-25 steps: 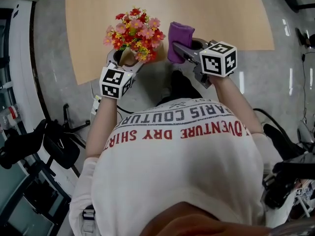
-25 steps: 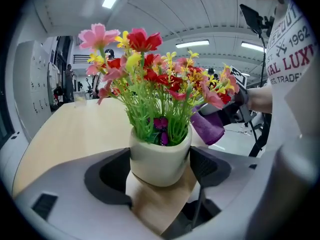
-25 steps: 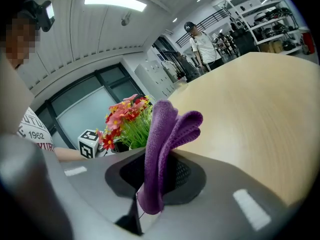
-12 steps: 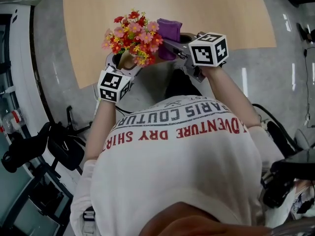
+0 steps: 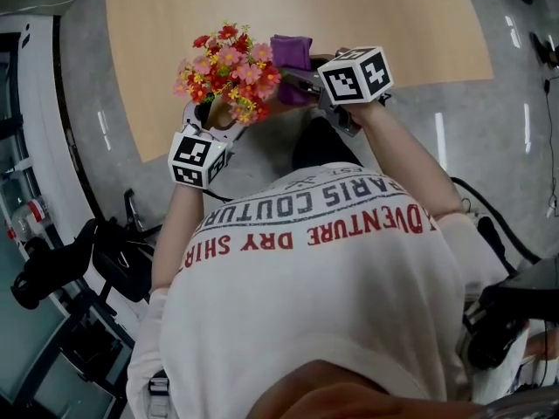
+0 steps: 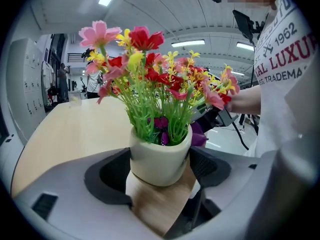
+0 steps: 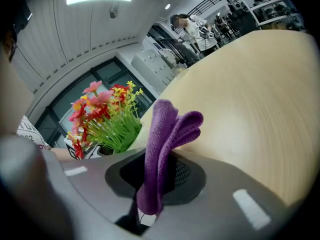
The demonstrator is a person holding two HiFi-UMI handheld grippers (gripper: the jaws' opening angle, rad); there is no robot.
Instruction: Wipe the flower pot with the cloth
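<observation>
A cream flower pot (image 6: 160, 156) with red, pink and yellow artificial flowers (image 5: 229, 68) is held up off the table. My left gripper (image 6: 160, 170) is shut on the pot's sides, and in the head view it (image 5: 220, 112) sits below the bouquet. A folded purple cloth (image 7: 167, 139) stands up between the jaws of my right gripper (image 7: 160, 176), which is shut on it. From the head view, the cloth (image 5: 291, 53) lies right beside the flowers, with the right gripper (image 5: 301, 78) just to their right. The pot itself is mostly hidden there by the flowers.
A round wooden table (image 5: 367, 16) lies beyond both grippers, with grey floor (image 5: 489, 120) around it. Black equipment (image 5: 61, 260) stands at the lower left and cables (image 5: 502, 225) run at the right. A person (image 7: 192, 26) stands far off.
My right gripper has carried the purple cloth leftwards, up against the flowers. The left gripper and the pot have stayed where they were.
</observation>
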